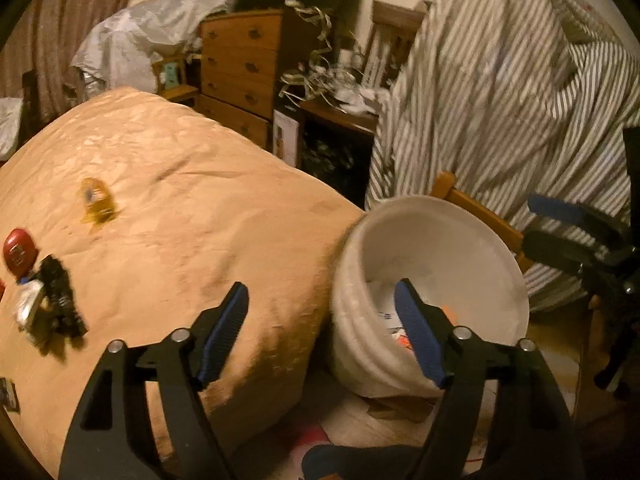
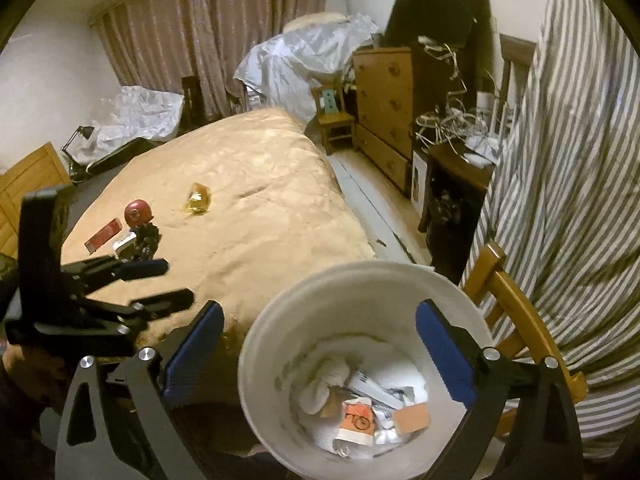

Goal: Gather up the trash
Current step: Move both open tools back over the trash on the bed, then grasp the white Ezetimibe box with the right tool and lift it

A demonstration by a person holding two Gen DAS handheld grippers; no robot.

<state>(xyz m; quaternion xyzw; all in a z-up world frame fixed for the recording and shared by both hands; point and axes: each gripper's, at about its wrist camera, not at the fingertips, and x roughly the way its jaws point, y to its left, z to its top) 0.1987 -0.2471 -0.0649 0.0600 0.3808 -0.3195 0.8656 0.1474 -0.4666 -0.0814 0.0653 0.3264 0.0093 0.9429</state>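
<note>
White bucket's (image 2: 256, 344) trash (image 2: 360, 416): rt view only

The bed cover (image 2: 256, 184) is coloured a warm tan, and the bucket (image 2: 272, 344) white. Grey and white stripes are seen on the hanging cloth (image 2: 568, 160). The gripper pads (image 2: 444, 352) are blue on black arms. A round red item (image 2: 137, 211) is seen beside a yellow wrapper (image 2: 197, 199).

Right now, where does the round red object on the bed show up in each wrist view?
Left wrist: round red object at far left edge, beside a dark crumpled wrapper.
Right wrist: it sits left of centre on the bed.
Shared landmark: white bucket at the bed's corner.
</note>
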